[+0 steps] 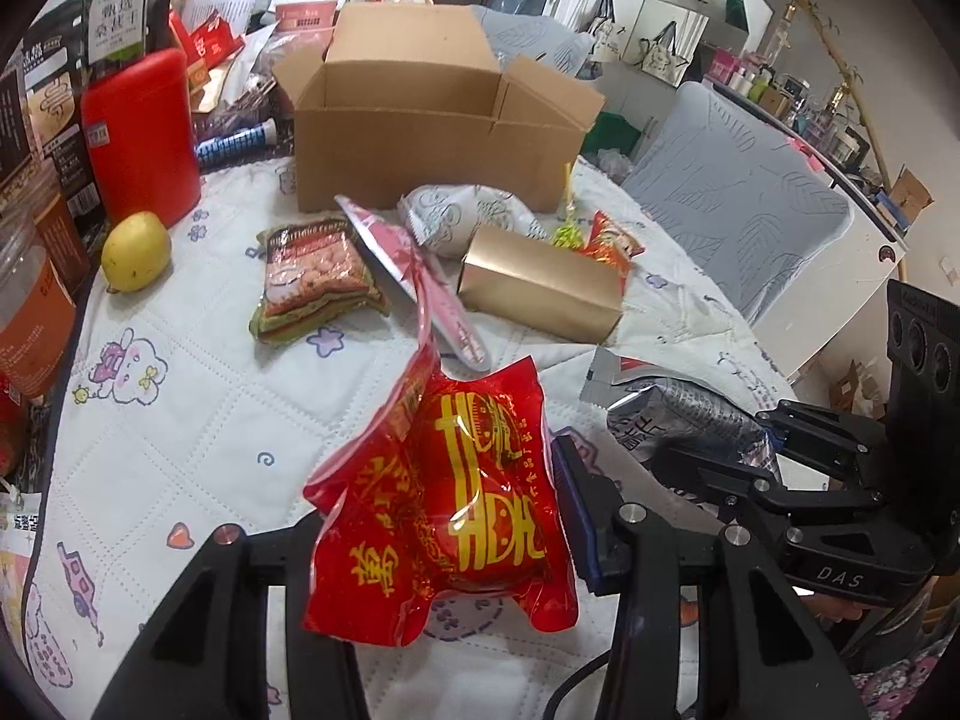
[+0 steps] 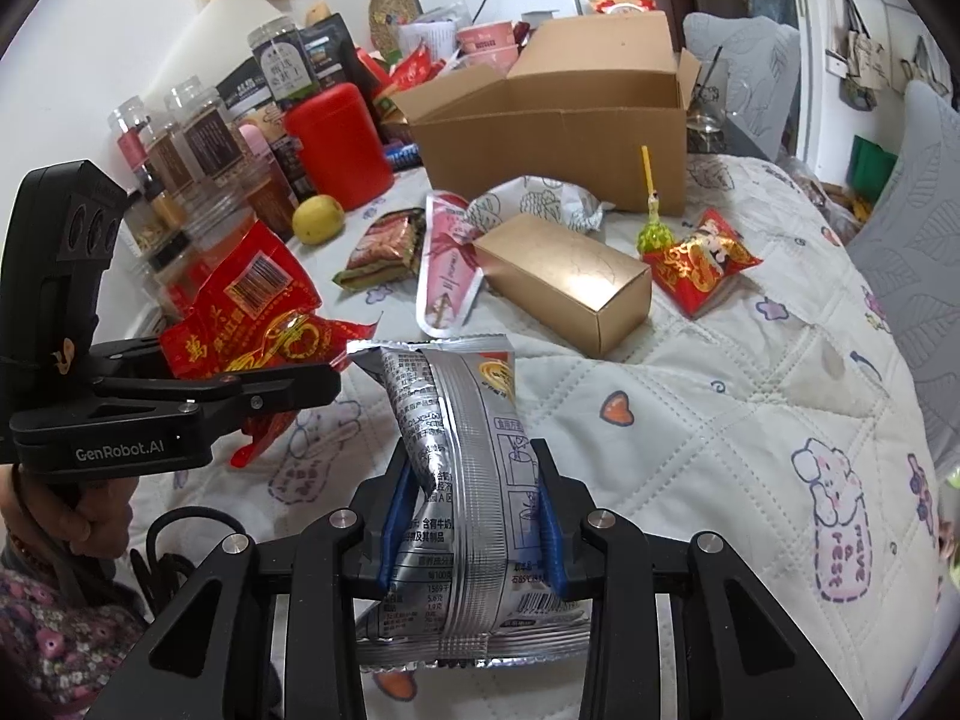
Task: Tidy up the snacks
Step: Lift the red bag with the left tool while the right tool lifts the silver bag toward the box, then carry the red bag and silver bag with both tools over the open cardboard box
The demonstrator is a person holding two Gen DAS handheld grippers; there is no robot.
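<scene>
My left gripper (image 1: 444, 516) is shut on a red snack bag (image 1: 456, 492) with gold characters and holds it above the quilted table; the bag also shows in the right wrist view (image 2: 252, 324). My right gripper (image 2: 474, 516) is shut on a silver foil packet (image 2: 462, 480), seen in the left wrist view (image 1: 678, 408) at the right. An open cardboard box (image 1: 420, 120) stands at the back of the table. In front of it lie a gold box (image 1: 540, 285), a peanut packet (image 1: 315, 279), a pink sachet (image 1: 414, 276), a white patterned bag (image 1: 462, 213) and a small red packet (image 2: 702, 261).
A red canister (image 1: 141, 132), a yellow lemon (image 1: 135, 249) and several jars and packets (image 2: 198, 144) crowd the left side. A green lollipop (image 2: 651, 228) lies by the box. A grey cushioned chair (image 1: 738, 180) stands to the right. The quilted cloth (image 2: 690, 420) covers the table.
</scene>
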